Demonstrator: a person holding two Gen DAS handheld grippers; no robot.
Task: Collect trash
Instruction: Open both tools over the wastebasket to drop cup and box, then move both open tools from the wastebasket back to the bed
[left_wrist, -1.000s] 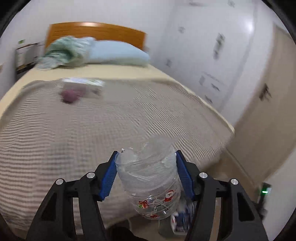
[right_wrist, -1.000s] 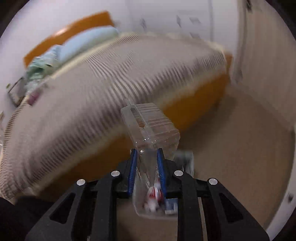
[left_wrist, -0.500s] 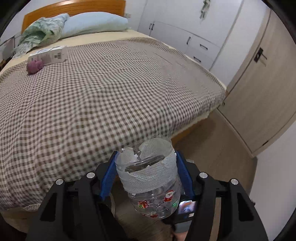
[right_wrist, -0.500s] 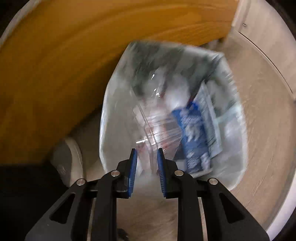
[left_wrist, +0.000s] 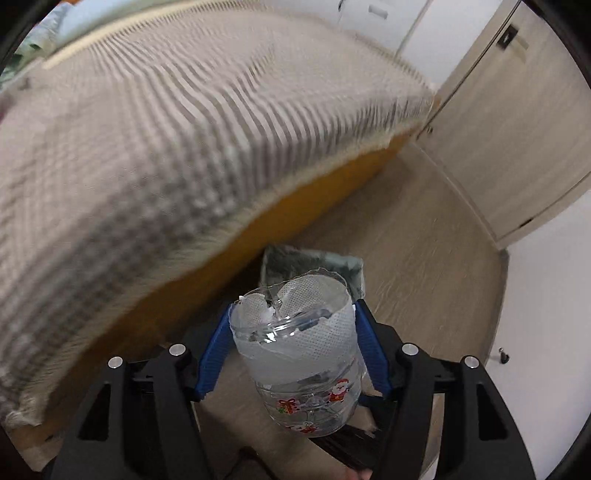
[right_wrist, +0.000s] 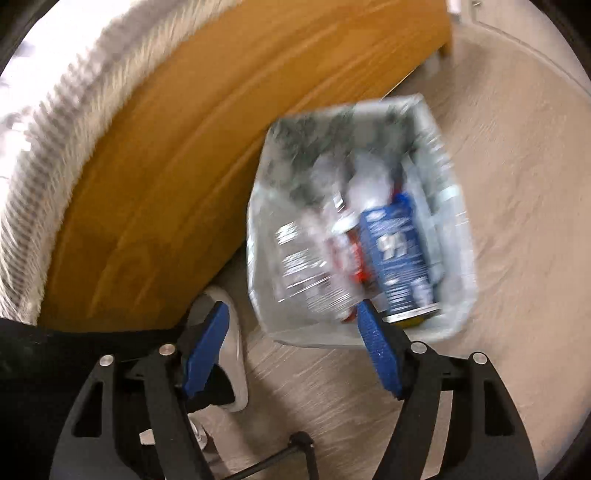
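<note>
Clear crumpled jar (left_wrist: 308, 354) fills the left claw (left_wrist: 293, 350); right claw (right_wrist: 291, 349) is opening, empty.

The left gripper (left_wrist: 293, 352), black-armed with blue pads, points steeply downward, its jaws opening slightly yet set against a clear torn plastic cup (left_wrist: 301, 360). The matching right gripper (right_wrist: 293, 349) tilts downward too, jaws opening with nothing between them.

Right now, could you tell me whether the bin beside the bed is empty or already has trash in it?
Already has trash. The lined bin holds a blue carton and clear plastic packaging, though motion blur hides finer detail.
</note>
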